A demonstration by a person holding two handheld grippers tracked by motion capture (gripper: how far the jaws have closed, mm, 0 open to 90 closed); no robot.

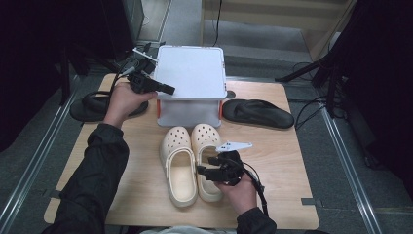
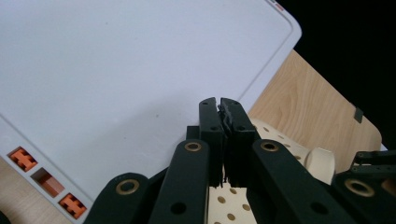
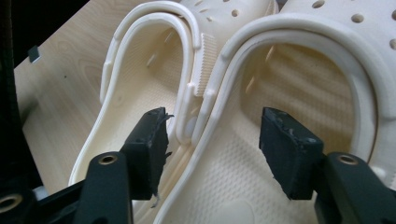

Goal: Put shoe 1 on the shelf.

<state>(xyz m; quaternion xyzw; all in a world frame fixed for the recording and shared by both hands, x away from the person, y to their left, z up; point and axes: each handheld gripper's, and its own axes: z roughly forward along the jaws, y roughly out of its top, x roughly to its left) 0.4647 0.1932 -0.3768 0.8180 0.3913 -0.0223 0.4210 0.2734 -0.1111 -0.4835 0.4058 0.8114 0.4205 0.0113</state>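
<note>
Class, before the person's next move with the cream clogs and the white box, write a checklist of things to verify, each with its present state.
1. Right gripper jaws apart, pads not pressing the clogs: ok.
2. Clogs side by side, soles down, on the table: ok.
3. Left gripper shut with nothing between its jaws: ok.
4. White box lid open enough to take the clogs: cannot tell.
5. Black sandal lying apart from the clogs: ok.
</note>
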